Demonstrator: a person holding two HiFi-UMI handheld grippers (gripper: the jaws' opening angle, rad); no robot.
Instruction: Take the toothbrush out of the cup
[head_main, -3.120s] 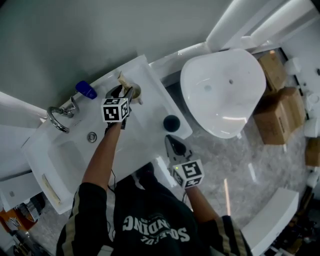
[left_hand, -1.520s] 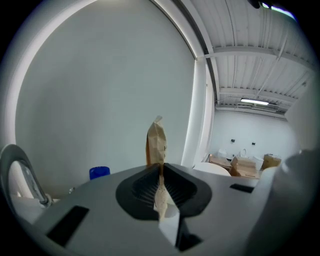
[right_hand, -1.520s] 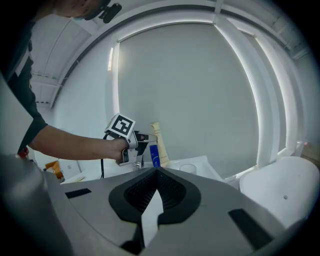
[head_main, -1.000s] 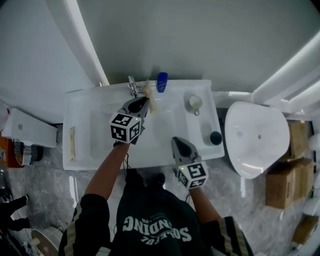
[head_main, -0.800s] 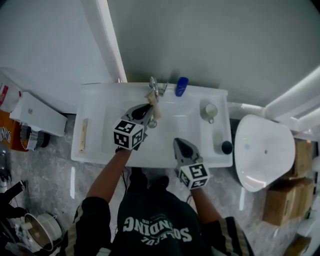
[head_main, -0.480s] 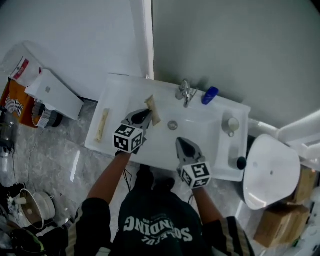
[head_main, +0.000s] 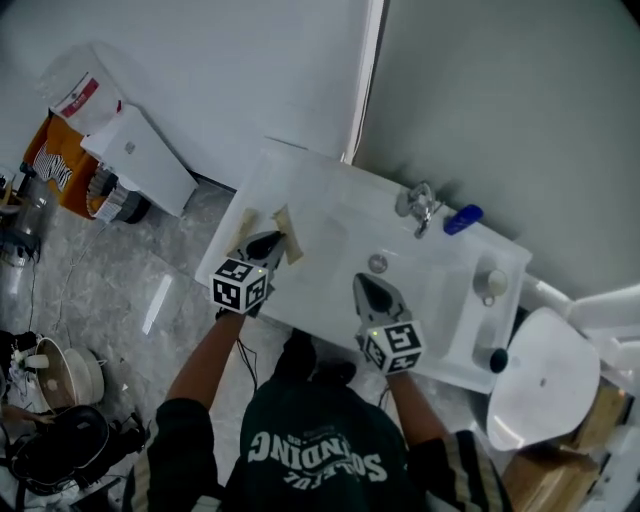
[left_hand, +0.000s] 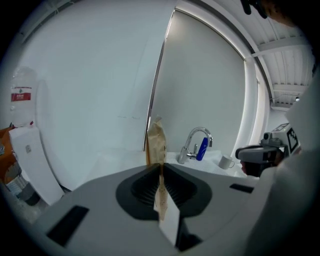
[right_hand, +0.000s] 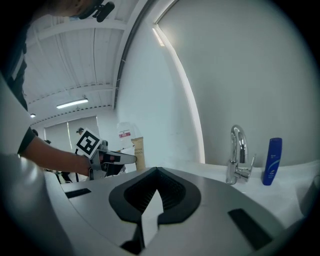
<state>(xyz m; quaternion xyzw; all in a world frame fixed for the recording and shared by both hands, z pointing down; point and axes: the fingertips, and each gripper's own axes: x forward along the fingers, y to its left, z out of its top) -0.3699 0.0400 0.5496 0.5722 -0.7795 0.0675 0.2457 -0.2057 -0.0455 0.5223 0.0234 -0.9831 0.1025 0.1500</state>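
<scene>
A white washbasin (head_main: 330, 215) runs aslant across the head view. Its chrome tap (head_main: 420, 205) is at 1 o'clock from the drain (head_main: 378, 264), and a blue bottle (head_main: 462, 219) stands just beside the tap at 3 o'clock. A dark round object (head_main: 497, 360) sits at the basin's 4 o'clock end, near a white toilet (head_main: 545, 385). On the grey marbled floor (head_main: 120, 290), a white box (head_main: 140, 160) lies at 10 o'clock and a pot (head_main: 50, 375) at 8 o'clock.
</scene>
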